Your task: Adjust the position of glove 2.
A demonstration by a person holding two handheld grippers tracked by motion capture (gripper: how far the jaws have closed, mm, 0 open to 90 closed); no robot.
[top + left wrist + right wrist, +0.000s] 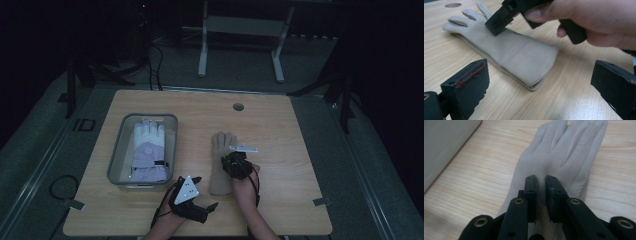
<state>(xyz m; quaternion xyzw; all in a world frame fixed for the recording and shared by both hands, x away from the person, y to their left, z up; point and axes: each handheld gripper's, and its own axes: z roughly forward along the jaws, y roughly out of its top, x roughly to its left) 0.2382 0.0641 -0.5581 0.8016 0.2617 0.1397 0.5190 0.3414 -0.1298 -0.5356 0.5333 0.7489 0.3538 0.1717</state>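
Two hand-held grippers work over a pale wood-grain table [280, 150] in a dim room. The right gripper [541, 183], jaws nearly together with a narrow gap, points down at the back of a beige glove [554, 152] lying flat; whether its tips touch or pinch the fabric cannot be told. In the left gripper view the glove's cuff [534, 67] lies just ahead of the left gripper [536, 87], whose jaws stand wide apart and empty. Beyond the left gripper in the high view sits a grey tray [116, 159] holding a white and lilac glove [148, 150]. No brand, label or writing can be read on either glove. A round cable hole [238, 106] marks the table's far edge; past it, grey carpet, a white metal frame [240, 30] and trailing cables fade into darkness.
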